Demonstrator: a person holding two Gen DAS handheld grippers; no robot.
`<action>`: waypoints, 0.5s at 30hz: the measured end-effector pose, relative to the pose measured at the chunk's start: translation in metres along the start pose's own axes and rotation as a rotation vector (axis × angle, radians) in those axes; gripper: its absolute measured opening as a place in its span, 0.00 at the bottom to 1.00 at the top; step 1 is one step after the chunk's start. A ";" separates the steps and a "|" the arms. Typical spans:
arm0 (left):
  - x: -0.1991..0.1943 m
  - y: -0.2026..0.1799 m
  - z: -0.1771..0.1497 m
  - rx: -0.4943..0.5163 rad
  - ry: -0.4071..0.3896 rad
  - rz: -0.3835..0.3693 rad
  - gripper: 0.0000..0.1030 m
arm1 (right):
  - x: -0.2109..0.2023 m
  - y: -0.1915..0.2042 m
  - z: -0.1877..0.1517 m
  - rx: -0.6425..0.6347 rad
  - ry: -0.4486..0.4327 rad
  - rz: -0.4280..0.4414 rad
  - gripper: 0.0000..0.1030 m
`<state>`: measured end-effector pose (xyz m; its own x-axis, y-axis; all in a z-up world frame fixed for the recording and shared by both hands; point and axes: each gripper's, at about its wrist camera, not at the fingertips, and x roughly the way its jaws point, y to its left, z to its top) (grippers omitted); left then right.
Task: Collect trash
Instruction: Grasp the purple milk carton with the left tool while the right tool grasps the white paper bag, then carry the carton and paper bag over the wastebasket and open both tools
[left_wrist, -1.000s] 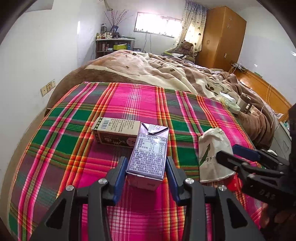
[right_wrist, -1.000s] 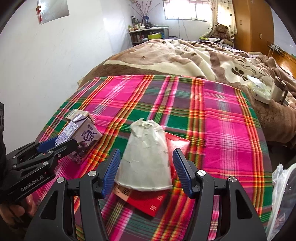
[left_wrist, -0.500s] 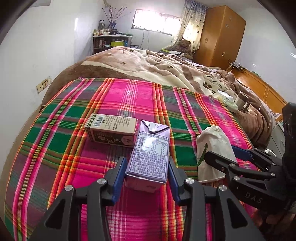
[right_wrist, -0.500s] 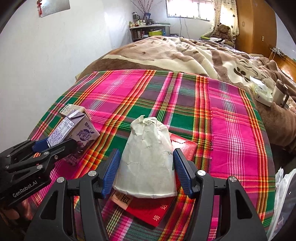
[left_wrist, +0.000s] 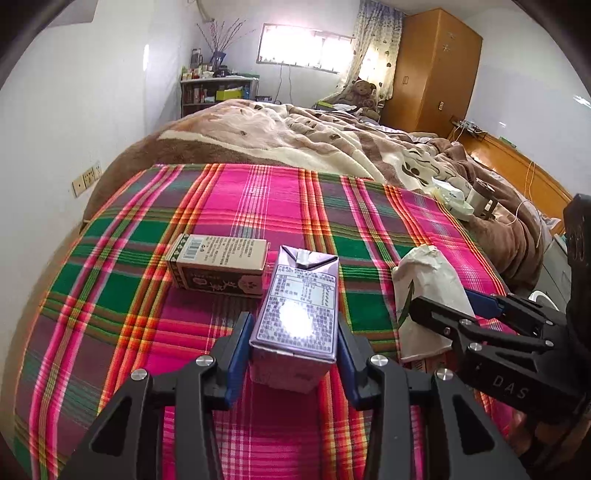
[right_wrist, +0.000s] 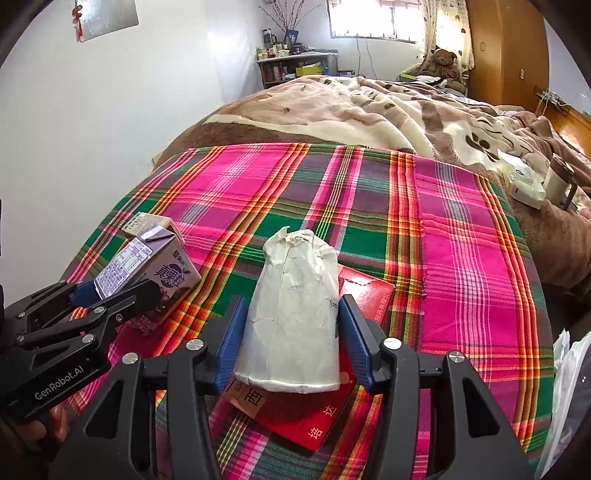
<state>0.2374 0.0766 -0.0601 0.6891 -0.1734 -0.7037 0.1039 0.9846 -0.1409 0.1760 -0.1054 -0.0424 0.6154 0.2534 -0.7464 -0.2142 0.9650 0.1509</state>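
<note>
On a bed spread with a pink, green and orange plaid cloth (left_wrist: 258, 206), the left gripper (left_wrist: 293, 343) pinches a purple drink carton (left_wrist: 301, 310) between its blue pads, the carton tipped back so that its printed nutrition panel faces the camera; glare washes out the middle of that panel and the small print cannot be read. From the right wrist view the same carton (right_wrist: 155, 273) shows large white Chinese characters on its purple face, and the left gripper's (right_wrist: 107, 295) black body carries the words "GenRobot.AI". The right gripper (right_wrist: 291, 332) has its blue pads set against both sides of a crumpled white paper cup (right_wrist: 291, 314) lying mouth toward the camera on a red envelope (right_wrist: 325, 413) printed with gold Chinese characters; whether the pads squeeze the cup or merely touch it cannot be told. In the left wrist view the right gripper (left_wrist: 454, 306) bears the letters "DAS" and hides the cup's (left_wrist: 428, 291) lower part. Just behind the carton lies a tan cardboard box (left_wrist: 219, 264) with a barcode and dark Chinese lettering. The envelope's near part is cut off by the gripper.
</note>
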 end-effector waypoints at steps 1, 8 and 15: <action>-0.001 -0.001 0.000 0.004 -0.003 0.000 0.41 | -0.001 -0.001 0.000 0.003 -0.002 0.001 0.48; -0.016 -0.008 -0.002 0.017 -0.030 0.001 0.41 | -0.012 -0.006 -0.002 0.029 -0.043 0.011 0.39; -0.024 -0.012 -0.008 0.027 -0.029 0.009 0.37 | -0.028 -0.008 -0.007 0.034 -0.077 0.006 0.34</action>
<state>0.2137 0.0687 -0.0473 0.7107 -0.1643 -0.6841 0.1164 0.9864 -0.1159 0.1553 -0.1204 -0.0276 0.6711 0.2619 -0.6935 -0.1928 0.9650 0.1779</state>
